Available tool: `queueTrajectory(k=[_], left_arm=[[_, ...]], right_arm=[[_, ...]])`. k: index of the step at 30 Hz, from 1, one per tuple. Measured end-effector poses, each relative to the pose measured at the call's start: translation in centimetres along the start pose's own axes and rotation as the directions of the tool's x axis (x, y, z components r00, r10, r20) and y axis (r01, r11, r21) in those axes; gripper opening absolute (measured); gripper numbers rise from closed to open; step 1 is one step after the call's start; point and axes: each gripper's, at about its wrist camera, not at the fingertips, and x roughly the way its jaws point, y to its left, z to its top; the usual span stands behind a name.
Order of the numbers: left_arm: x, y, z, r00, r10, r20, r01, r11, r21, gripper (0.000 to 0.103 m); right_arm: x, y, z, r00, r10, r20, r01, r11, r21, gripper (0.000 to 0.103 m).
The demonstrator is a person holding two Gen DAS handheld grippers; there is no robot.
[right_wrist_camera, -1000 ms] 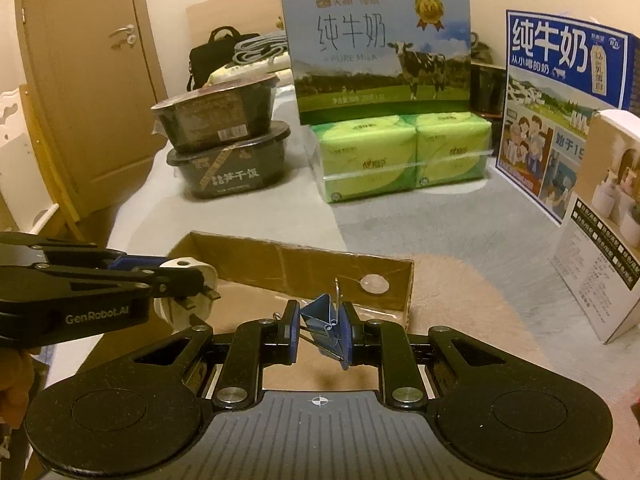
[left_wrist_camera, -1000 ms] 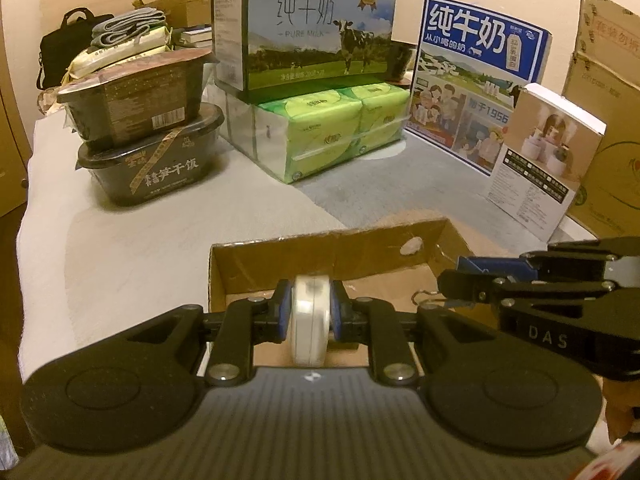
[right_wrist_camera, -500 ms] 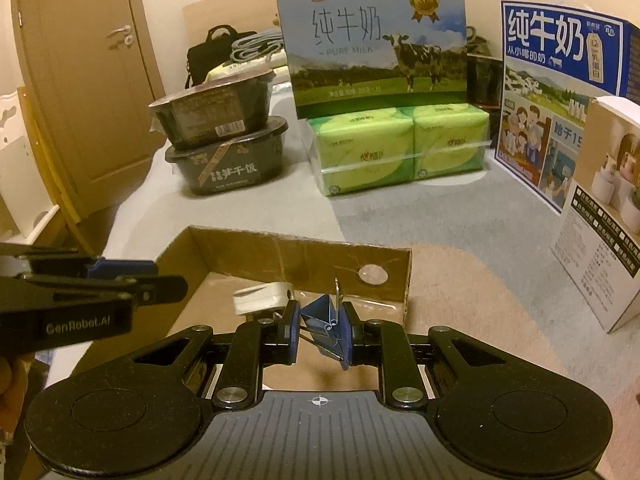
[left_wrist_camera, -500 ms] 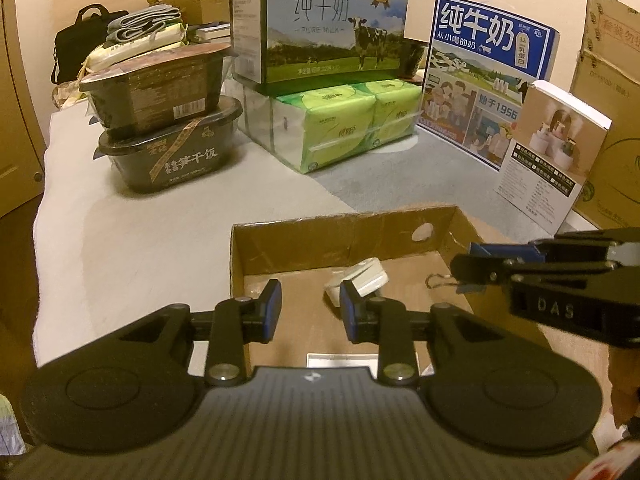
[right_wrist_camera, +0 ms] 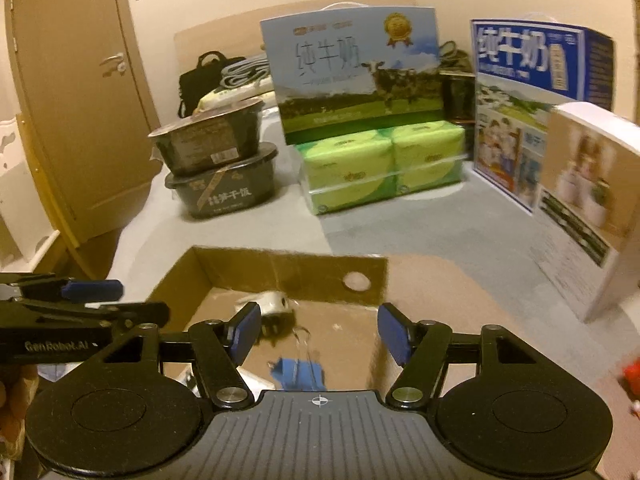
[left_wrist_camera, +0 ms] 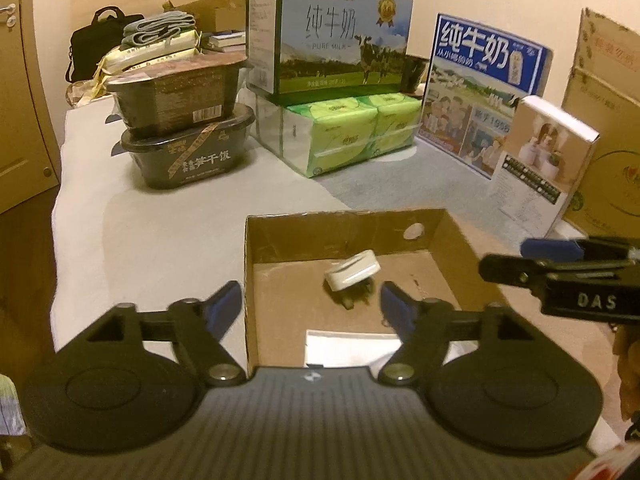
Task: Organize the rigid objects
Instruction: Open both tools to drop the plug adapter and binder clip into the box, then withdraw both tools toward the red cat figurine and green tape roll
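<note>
Just ahead of the left tool point(left_wrist_camera: 310, 306), between and slightly beyond its spread blue pads, a white plug adapter point(left_wrist_camera: 353, 270) lies on the floor of the cardboard box point(left_wrist_camera: 432, 226), tilted on its prongs with its long side running across the tool's line, left to right. That tool's jaws have just been opening and now stand wide with nothing pressed between them; the adapter sits free, below and ahead of them.

Under the right tool point(right_wrist_camera: 318, 334), close in toward its body, a blue binder clip point(right_wrist_camera: 298, 372) shows blurred inside the same box, its wire handle reaching forward. This tool's jaws have just been opening too; they stand apart and grip nothing, the clip being below the gap, not in it. The adapter point(right_wrist_camera: 269, 303) appears further on, just past this tool's left pad.

Both pieces look delivered, so the next move probably turns on drawing each tool back clear of the box walls. Neither hand is placed over anything outside the box.

Beyond the box, on the tabletop point(left_wrist_camera: 160, 236), stand two stacked black food bowls point(left_wrist_camera: 186, 128), a green tissue pack point(left_wrist_camera: 352, 132) with a milk carton box point(left_wrist_camera: 332, 32) on top, and a blue milk box point(left_wrist_camera: 484, 88) further right.
</note>
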Motion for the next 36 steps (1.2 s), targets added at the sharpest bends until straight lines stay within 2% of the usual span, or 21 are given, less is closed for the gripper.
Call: queueTrajectory(k=[3, 13, 22, 36], left_arm=[[-1.7, -0.5, -0.5, 1.0, -0.006, 0.01, 0.006, 1.0, -0.007, 0.084], [-7.7, -3.3, -3.2, 0.999, -0.01, 0.03, 0.011, 1.0, -0.022, 0.097], [-11.6, -6.4, -6.7, 0.999, -0.052, 0.016, 0.053, 0.997, -0.049, 0.1], [-14.4, -11.0, -10.1, 0.991, -0.132, -0.012, 0.132, 0.991, -0.034, 0.101]], right_arm=[[-2.5, 0.0, -1.1, 1.0, -0.024, 0.002, 0.024, 1.0, 0.012, 0.065], [-10.5, 0.6, -5.0, 0.998, -0.07, 0.009, 0.069, 0.997, 0.044, 0.071], [-16.1, 1.2, -8.3, 0.994, -0.109, 0.015, 0.108, 0.992, 0.067, 0.075], [-22.6, -1.8, -13.3, 0.981, -0.192, -0.001, 0.19, 0.972, 0.141, 0.076]])
